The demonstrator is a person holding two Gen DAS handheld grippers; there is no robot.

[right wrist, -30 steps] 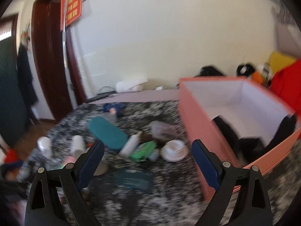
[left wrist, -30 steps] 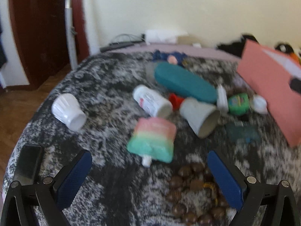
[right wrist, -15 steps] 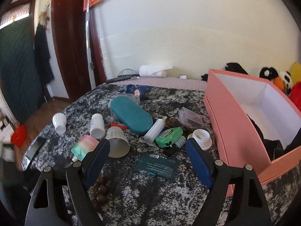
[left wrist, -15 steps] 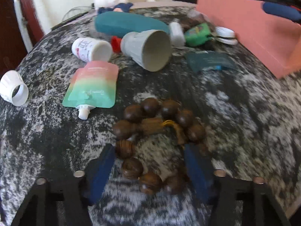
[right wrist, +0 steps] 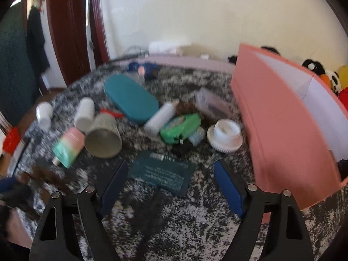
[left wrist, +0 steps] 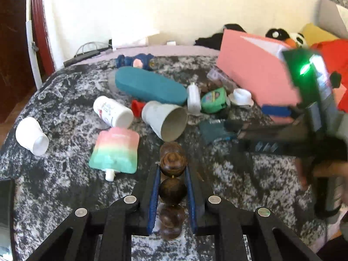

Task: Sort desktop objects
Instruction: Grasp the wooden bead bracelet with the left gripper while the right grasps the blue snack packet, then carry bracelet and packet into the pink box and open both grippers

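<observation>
My left gripper [left wrist: 173,169] is shut on a brown wooden bead bracelet [left wrist: 173,190] and holds it above the speckled tablecloth [left wrist: 65,100]. The bracelet shows blurred at the far left in the right wrist view [right wrist: 46,177]. My right gripper [right wrist: 169,171] is open and hovers low over a dark teal flat packet [right wrist: 161,173]. In the left wrist view the right gripper [left wrist: 256,119] is blurred beside the pink box [left wrist: 254,74]. A grey paper cup [left wrist: 165,122], a pastel pouch [left wrist: 115,150] and a teal case [left wrist: 150,86] lie on the cloth.
A white bottle [left wrist: 113,112], a white cup [left wrist: 31,136], a green tub [right wrist: 180,127], a white lid [right wrist: 225,134], a clear plastic box [right wrist: 209,105] and a blue toy [left wrist: 134,62] lie scattered. The open pink box [right wrist: 280,117] stands right. A phone [left wrist: 5,213] lies at the left edge.
My left gripper closed on the bead bracelet and lifted it off the cloth. My right gripper moved down and forward over the dark teal packet.
</observation>
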